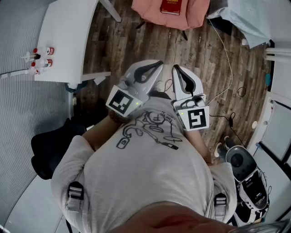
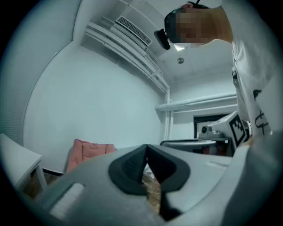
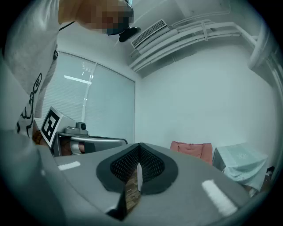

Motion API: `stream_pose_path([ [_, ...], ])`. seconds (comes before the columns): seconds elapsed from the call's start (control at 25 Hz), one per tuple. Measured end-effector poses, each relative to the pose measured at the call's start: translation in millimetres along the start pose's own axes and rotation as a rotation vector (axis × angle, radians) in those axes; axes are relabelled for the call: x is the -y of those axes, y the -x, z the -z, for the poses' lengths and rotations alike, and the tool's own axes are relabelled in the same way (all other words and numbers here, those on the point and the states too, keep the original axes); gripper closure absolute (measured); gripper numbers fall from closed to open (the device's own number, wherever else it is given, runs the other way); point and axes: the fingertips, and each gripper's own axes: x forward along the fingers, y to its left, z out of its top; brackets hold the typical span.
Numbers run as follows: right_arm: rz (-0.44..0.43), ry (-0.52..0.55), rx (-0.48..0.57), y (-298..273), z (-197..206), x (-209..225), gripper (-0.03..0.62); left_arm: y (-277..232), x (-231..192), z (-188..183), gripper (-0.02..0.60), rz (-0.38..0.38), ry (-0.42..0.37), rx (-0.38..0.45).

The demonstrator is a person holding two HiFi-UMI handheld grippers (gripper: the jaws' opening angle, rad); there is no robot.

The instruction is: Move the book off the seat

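— Two questions: where is it, and which way does it lie?
— It's on the pink seat (image 1: 193, 16), far across the floor. The red book (image 1: 170, 6) lies flat there, cropped by the frame edge, so I can't tell its long axis.
— Your grippers?
— Left gripper (image 1: 159, 63) and right gripper (image 1: 174, 68) are both clenched, empty, at my chest. I'd step closer, open one, and grip the book's near edge.

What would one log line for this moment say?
left gripper: shut, empty | right gripper: shut, empty | book: on pink seat, untouched
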Motion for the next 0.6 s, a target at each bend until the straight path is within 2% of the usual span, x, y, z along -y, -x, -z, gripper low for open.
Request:
stream_pose_path([
  [0.6,-0.044,-0.023,0.006,23.5,5.4,38.1,0.588,-36.5,29.9,16.8,0.58,-0.029,0.053,-0.009],
])
